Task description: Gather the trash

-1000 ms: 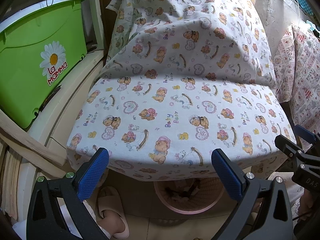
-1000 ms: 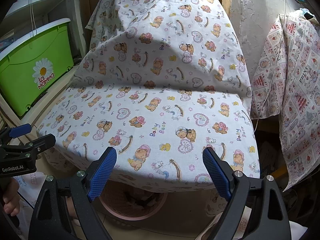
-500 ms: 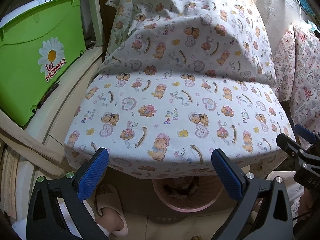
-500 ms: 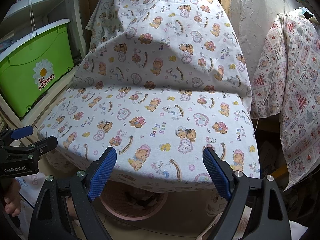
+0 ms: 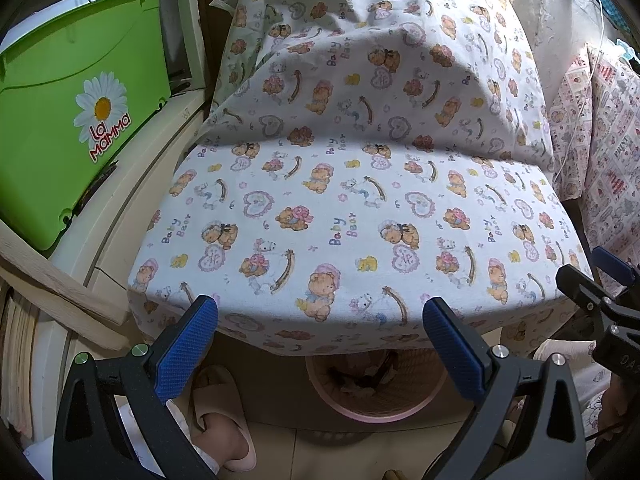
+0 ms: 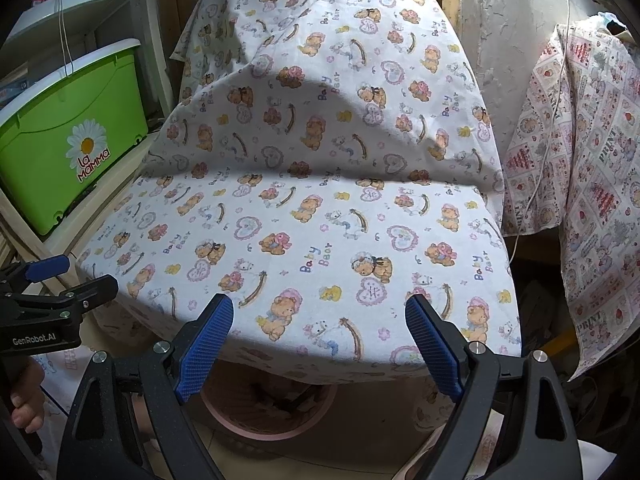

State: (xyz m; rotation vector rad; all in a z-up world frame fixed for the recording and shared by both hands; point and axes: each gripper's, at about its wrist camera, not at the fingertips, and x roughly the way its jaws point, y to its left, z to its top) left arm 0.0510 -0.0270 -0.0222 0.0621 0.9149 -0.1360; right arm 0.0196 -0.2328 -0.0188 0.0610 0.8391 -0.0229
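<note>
A pink round bin (image 5: 376,392) stands on the floor, half under the front edge of a table draped in a teddy-bear cloth (image 5: 360,216); dark scraps of trash lie inside it. The right wrist view shows the same bin (image 6: 264,416) under the cloth (image 6: 320,220). My left gripper (image 5: 318,344) hangs open above the table's front edge, blue pads wide apart and nothing between them. My right gripper (image 6: 320,344) is open too and holds nothing. Each gripper shows at the edge of the other's view. No loose trash shows on the cloth.
A green "La Mamma" storage box (image 5: 76,116) sits on a cream shelf at the left. A second printed cloth (image 6: 592,184) hangs at the right with a white cable over it. A foot in a pink slipper (image 5: 224,420) stands on the floor left of the bin.
The left wrist view has shifted slightly, with the table edge and bin a little further left in the picture. Both grippers stay open and empty.
</note>
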